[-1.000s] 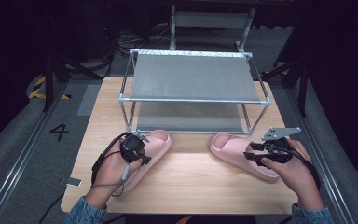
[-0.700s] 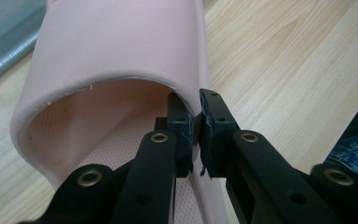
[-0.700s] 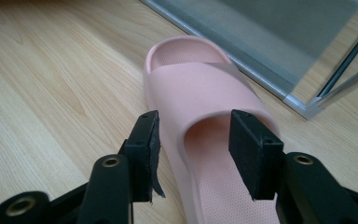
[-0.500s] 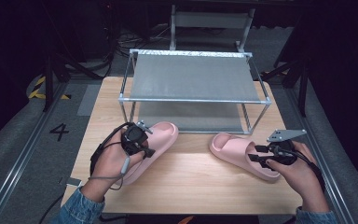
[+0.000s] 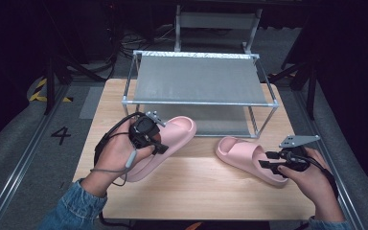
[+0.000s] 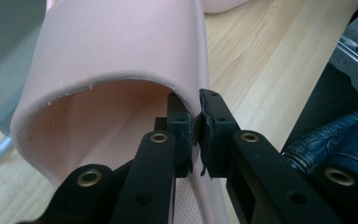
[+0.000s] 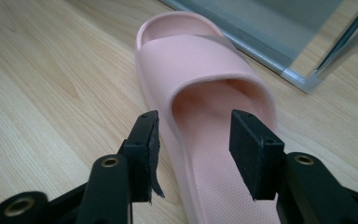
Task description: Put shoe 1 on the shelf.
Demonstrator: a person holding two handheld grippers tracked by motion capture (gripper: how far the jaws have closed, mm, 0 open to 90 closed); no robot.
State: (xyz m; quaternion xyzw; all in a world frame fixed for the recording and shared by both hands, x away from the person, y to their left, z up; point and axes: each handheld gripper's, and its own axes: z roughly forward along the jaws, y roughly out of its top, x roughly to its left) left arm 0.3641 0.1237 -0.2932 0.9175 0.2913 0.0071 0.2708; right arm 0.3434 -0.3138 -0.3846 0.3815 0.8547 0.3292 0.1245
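Two pink foam slippers are in play. The left slipper [image 5: 176,130] [image 6: 121,46] hangs tilted above the table, toe pointing at the rack. My left gripper [image 5: 160,146] [image 6: 194,106] is shut on its side edge, just behind the strap. The right slipper [image 5: 242,151] [image 7: 200,56] lies flat on the wooden table [image 5: 196,191]. My right gripper [image 5: 269,162] [image 7: 196,133] stands open at its heel end. One jaw is outside the slipper's side wall and the other is over the footbed, and neither pad presses on it.
A two-level metal rack [image 5: 199,102] with grey mesh shelves stands at the back of the table, its lower shelf just beyond both slippers. A corner of the rack's frame [image 7: 303,77] lies close to the right slipper's toe. Dark floor surrounds the table.
My left gripper has risen with the left slipper, carrying it up off the table and a little towards the rack. The right hand and right slipper have stayed put.
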